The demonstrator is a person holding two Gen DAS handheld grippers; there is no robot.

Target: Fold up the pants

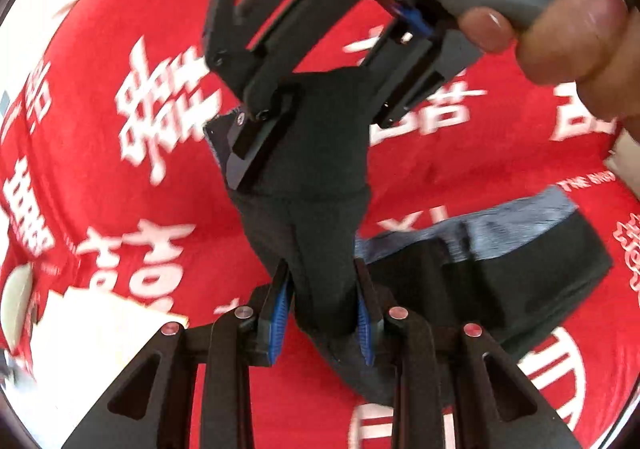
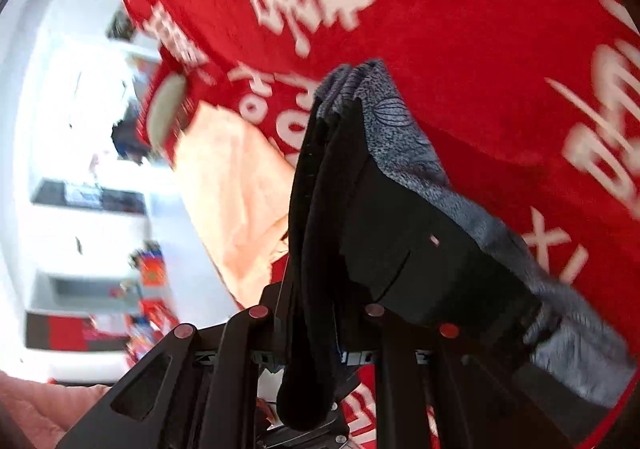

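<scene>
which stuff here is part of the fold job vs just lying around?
In the job:
black pants, gray lining showing
left gripper, shut on the fabric
right gripper, shut on the fabric

Lying about:
red printed cloth underneath
peach fabric
white shelves behind

Bright white shelving (image 2: 80, 177), red cloth (image 2: 480, 29)
</scene>
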